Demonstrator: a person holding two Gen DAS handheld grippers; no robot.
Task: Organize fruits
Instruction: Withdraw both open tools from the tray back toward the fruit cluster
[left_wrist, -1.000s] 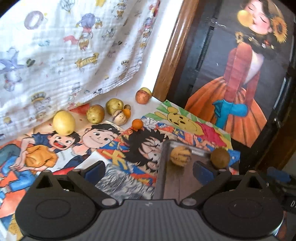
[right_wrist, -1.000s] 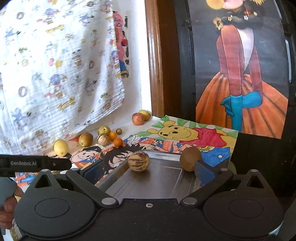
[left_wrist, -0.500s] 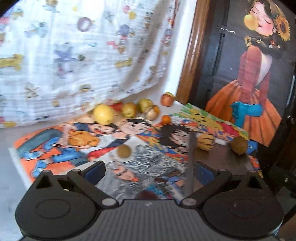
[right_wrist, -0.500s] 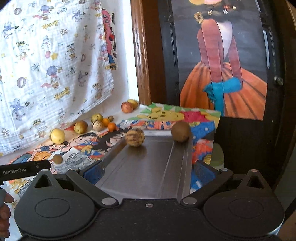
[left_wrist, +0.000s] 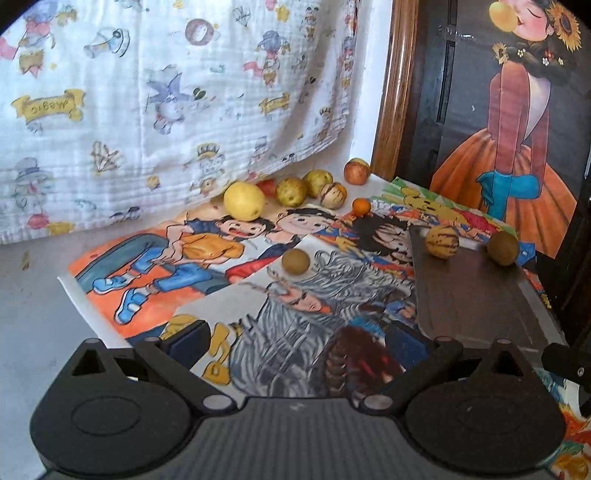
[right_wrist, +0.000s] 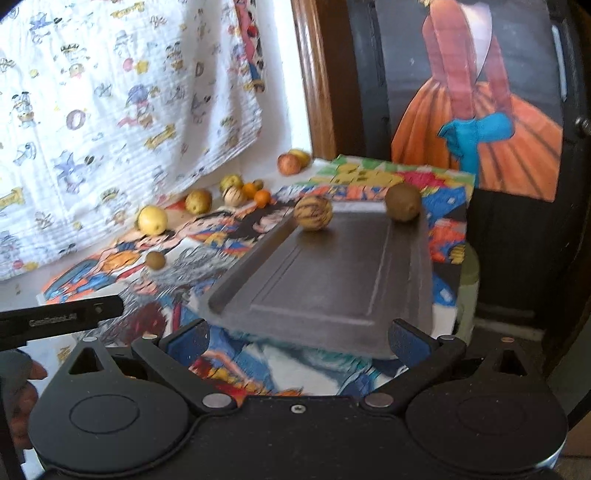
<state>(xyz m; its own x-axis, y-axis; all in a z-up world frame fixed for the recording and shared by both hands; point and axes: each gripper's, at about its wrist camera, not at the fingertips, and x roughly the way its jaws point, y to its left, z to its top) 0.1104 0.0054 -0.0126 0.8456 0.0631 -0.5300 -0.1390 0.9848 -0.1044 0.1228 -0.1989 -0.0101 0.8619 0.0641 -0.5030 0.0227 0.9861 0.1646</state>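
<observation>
Left wrist: left gripper (left_wrist: 299, 341) jaws spread, empty, over cartoon posters (left_wrist: 207, 258) on worktop; small brown fruit (left_wrist: 295, 261) ahead between jaws, yellow fruit (left_wrist: 244, 201) farther ahead-left, dark tray (left_wrist: 469, 295) ahead-right carrying striped fruit (left_wrist: 441, 242) and brown fruit (left_wrist: 502, 248). Right wrist: right gripper (right_wrist: 299, 341) jaws spread, empty, tray (right_wrist: 325, 280) directly ahead between them, striped fruit (right_wrist: 313, 213) and brown fruit (right_wrist: 403, 202) at its far end.

Both wrist views face forward, low (near), sharing tray (left_wrist: 476, 295) (right_wrist: 332, 273)
</observation>
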